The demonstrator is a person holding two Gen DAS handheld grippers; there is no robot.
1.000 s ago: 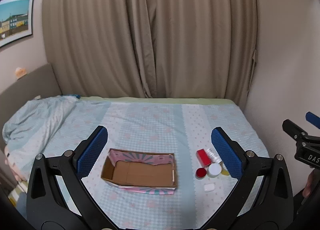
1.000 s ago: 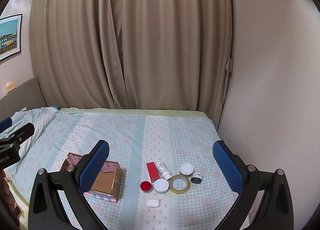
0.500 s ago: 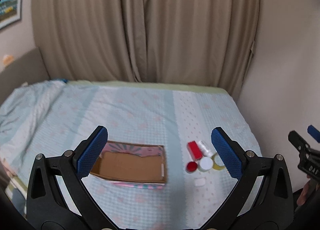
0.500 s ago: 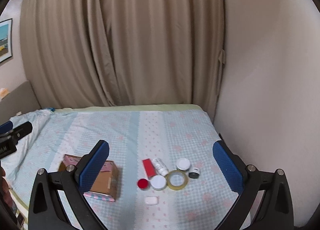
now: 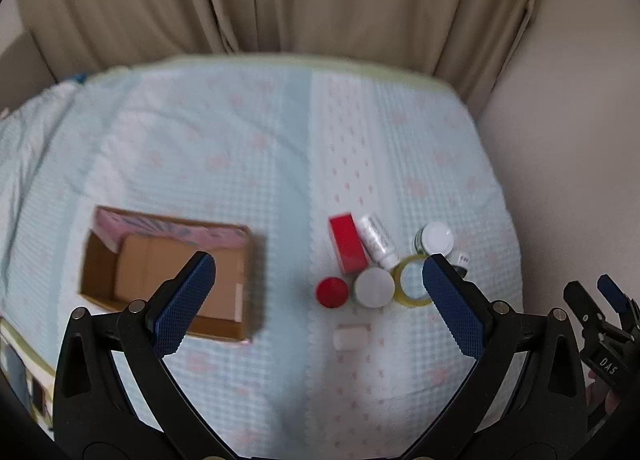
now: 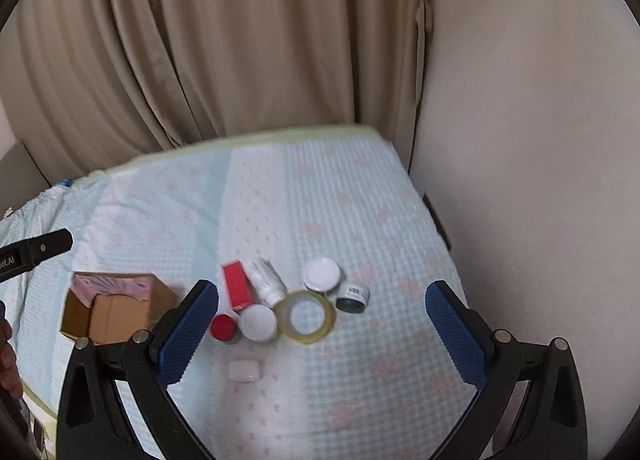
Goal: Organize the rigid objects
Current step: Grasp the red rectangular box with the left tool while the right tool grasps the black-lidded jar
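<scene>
two grippers, left (image 5: 318, 302) and right (image 6: 320, 326), hang spread wide and empty above a bed (image 6: 360, 219). small containers — red box (image 6: 237, 290), tape ring (image 6: 307, 314), white jar (image 6: 321, 274) — cluster near its right edge, an open cardboard box (image 5: 168, 272) lying apart toward its left.

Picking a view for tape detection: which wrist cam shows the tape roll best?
Right wrist. The tape roll lies whole and unblocked between the open fingers of the right gripper, the bedspread visible through its hole. In the left wrist view the tape roll is partly covered by a finger of the left gripper.
</scene>
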